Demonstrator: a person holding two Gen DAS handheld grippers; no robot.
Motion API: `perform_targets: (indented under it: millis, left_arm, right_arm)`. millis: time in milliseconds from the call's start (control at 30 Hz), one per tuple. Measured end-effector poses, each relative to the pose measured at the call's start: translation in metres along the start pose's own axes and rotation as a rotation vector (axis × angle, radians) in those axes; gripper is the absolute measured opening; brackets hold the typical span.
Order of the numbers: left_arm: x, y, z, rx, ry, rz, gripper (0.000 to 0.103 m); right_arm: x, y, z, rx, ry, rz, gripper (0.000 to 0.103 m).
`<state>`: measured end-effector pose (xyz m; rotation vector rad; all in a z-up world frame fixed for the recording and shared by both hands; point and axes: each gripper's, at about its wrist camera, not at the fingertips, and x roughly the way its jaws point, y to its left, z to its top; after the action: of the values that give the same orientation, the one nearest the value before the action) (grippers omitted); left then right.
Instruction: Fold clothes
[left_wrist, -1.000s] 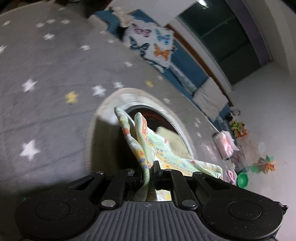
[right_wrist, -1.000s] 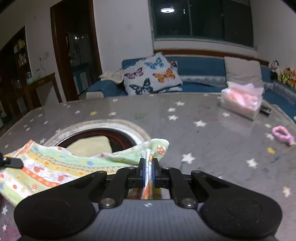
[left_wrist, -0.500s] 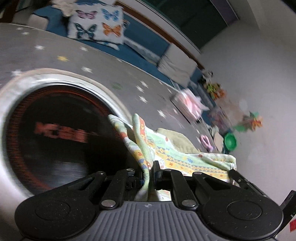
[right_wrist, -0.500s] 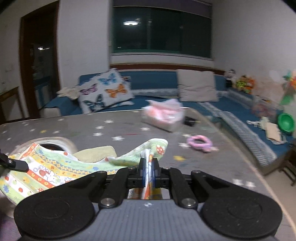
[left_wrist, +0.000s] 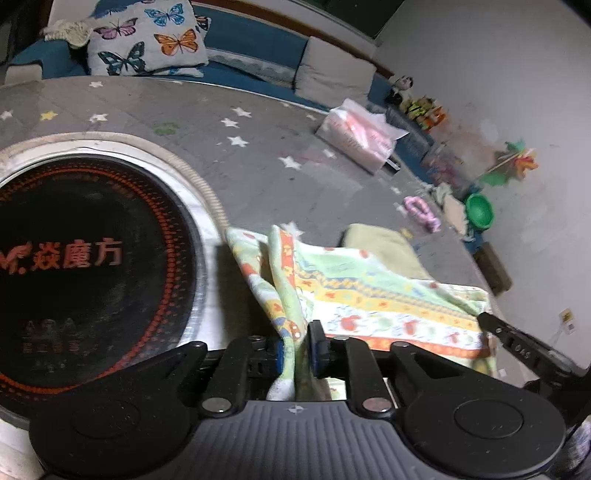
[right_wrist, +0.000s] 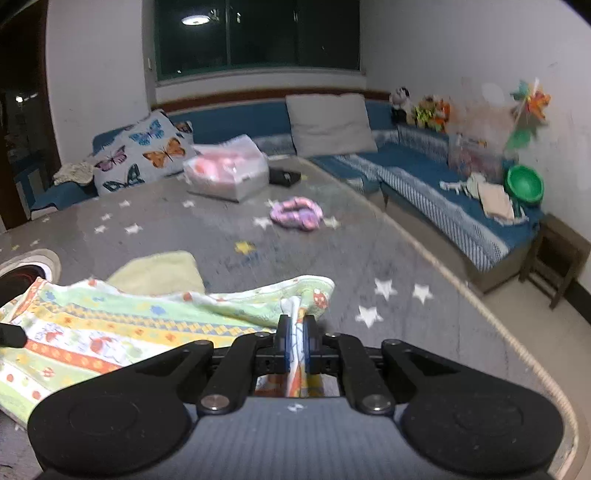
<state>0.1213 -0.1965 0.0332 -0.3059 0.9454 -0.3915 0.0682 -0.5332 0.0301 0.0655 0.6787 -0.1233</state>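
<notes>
A colourful striped patterned cloth (left_wrist: 369, 295) hangs stretched between my two grippers above the grey star-print table. My left gripper (left_wrist: 298, 341) is shut on one bunched corner of it. My right gripper (right_wrist: 298, 341) is shut on the other corner; the cloth (right_wrist: 110, 325) spreads to its left. The right gripper's finger (left_wrist: 517, 339) shows at the right in the left wrist view. A folded pale yellow cloth (right_wrist: 159, 271) lies flat on the table just beyond the held cloth, also in the left wrist view (left_wrist: 384, 247).
A round black cooktop (left_wrist: 85, 258) with a metal rim is set into the table at left. A pink plastic-wrapped pack (right_wrist: 227, 171) and a purple hair tie (right_wrist: 295, 218) lie further off. A blue sofa with pillows (right_wrist: 328, 123) runs along the far and right sides.
Both grippers have swung to the right with the cloth held between them. The cooktop has slid to the left of both views and the yellow cloth now lies clear of it.
</notes>
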Motion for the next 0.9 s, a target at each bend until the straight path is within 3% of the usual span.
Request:
perform_targets:
  millis: [200, 233, 467, 633, 900]
  left_arm:
    - [-0.002, 0.000, 0.000, 0.091, -0.036, 0.141, 0.045]
    - [-0.003, 0.000, 0.001, 0.097, -0.045, 0.155, 0.055]
    - [-0.004, -0.029, 0.013, 0.171, -0.119, 0.172, 0.088]
    - [0.014, -0.052, 0.016, 0.244, -0.111, 0.183, 0.088]
    - [0.051, -0.067, 0.026, 0.307, -0.092, 0.216, 0.088]
  right_arm:
    - [0.006, -0.004, -0.003, 0.014, 0.017, -0.031, 0.011]
    - [0.004, -0.005, -0.002, 0.022, 0.011, -0.024, 0.014]
    - [-0.004, 0.007, 0.007, 0.032, -0.006, 0.122, 0.015]
    - [0.007, 0.028, 0.010, 0.019, 0.018, 0.216, 0.015]
    - [0.030, 0.048, 0.014, -0.008, 0.049, 0.249, 0.015]
